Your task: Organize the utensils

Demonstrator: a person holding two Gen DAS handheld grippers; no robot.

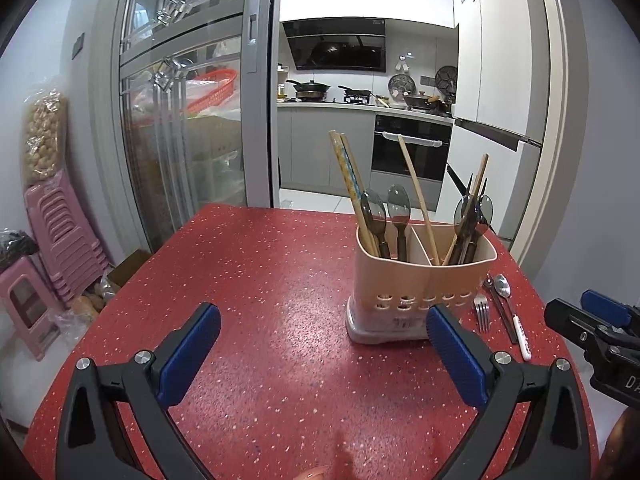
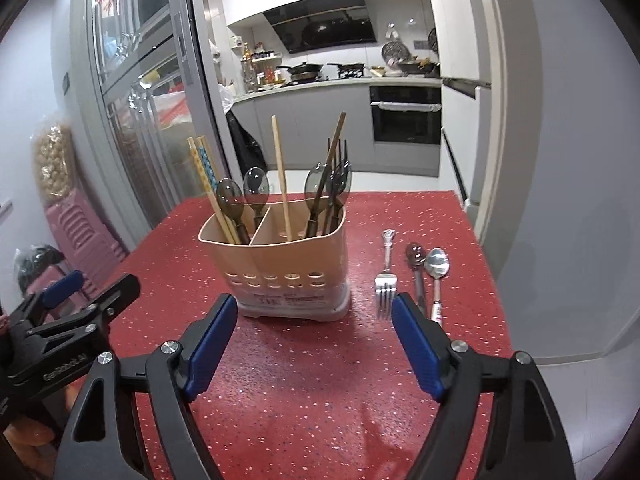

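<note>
A beige two-compartment utensil holder (image 1: 420, 280) (image 2: 280, 264) stands on the red speckled table (image 1: 260, 280) (image 2: 320, 380), holding chopsticks, dark plastic spoons and forks. To its right lie a metal fork (image 1: 482, 312) (image 2: 386, 280), a dark-handled spoon (image 2: 416, 268) and a white-handled metal spoon (image 1: 510, 304) (image 2: 437, 276). My left gripper (image 1: 322, 322) is open over bare table, left of and in front of the holder, with nothing between its blue pads. My right gripper (image 2: 312, 312) is open too, in front of the holder and fork, and empty; it also shows as the right gripper (image 1: 592, 316) at the left wrist view's edge.
Stacked pink plastic stools (image 1: 60, 240) and bags sit on the floor left of the table. Behind it are a glass sliding door (image 1: 180, 120) and a kitchen with stove and oven (image 1: 412, 152). The table's right edge runs close past the loose cutlery.
</note>
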